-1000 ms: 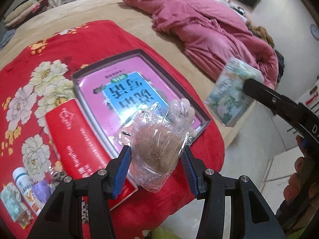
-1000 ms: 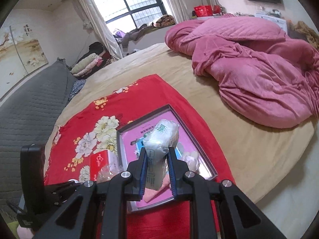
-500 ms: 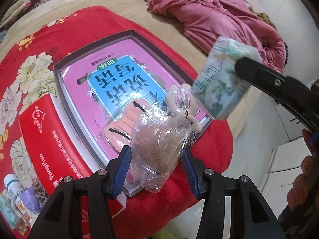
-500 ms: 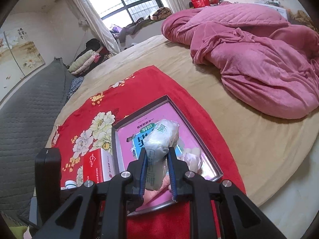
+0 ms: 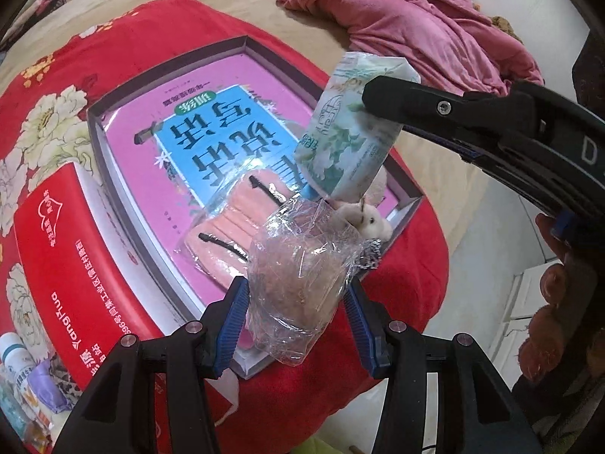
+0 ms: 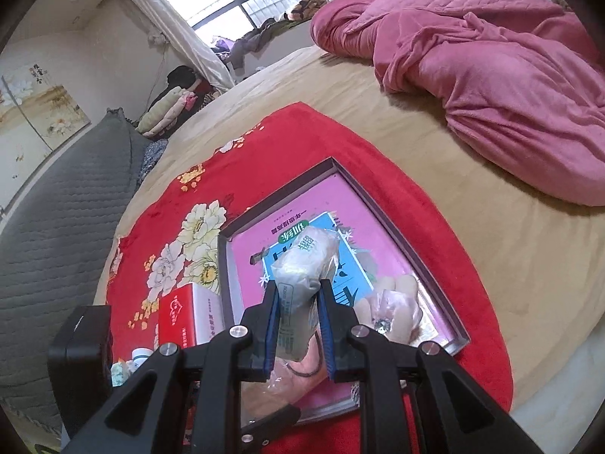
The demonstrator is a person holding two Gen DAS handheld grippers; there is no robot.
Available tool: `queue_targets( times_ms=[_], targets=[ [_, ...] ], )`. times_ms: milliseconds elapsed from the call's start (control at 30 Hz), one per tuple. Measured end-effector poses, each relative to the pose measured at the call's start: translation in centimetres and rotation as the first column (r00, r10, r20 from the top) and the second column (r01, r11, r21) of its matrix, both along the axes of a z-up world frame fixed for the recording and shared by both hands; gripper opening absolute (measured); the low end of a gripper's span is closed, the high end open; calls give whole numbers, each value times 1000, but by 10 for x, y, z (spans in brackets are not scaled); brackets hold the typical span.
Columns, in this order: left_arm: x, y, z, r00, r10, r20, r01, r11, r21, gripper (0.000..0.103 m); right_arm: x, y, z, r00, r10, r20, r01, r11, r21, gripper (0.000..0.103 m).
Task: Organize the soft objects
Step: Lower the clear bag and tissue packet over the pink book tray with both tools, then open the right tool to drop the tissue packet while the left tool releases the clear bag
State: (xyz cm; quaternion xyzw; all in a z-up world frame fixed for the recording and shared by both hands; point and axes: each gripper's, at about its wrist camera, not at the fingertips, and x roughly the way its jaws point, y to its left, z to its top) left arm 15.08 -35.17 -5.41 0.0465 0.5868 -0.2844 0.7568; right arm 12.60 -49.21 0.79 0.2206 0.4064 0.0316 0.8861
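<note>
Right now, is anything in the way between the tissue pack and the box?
Nothing blocks the drop: the right tool holds the white tissue pack over the shallow grey box. Below lie a wrapped pink mask pack and a small white plush toy, leaving bare pink floor beyond.

Readable only "YongHua" running sideways along the red tissue box [image 5: 72, 283] at 8 o'clock and a white "D" on the right gripper's [image 5: 382, 98] black body at 3 o'clock; Chinese lettering elsewhere undecipherable.
</note>
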Motion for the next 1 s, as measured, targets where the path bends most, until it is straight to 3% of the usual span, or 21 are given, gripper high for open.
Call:
queue_targets(
  times_ms=[367,500,1000],
  targets=[
    [4,3,-7,1000,7,2,-7,1000,19,53,18,-9,-29,996,-4,-91,9,999,53,20],
    [5,3,-8,1000,8,3,-8,1000,29,53,21,0,-35,989,8,-146,-21,996,-87,20],
    [11,-12,-13,1000,-11,-17,13,996,85,53,11,-11,-41,978,-23,-207,-14,984,-175,23]
  ],
)
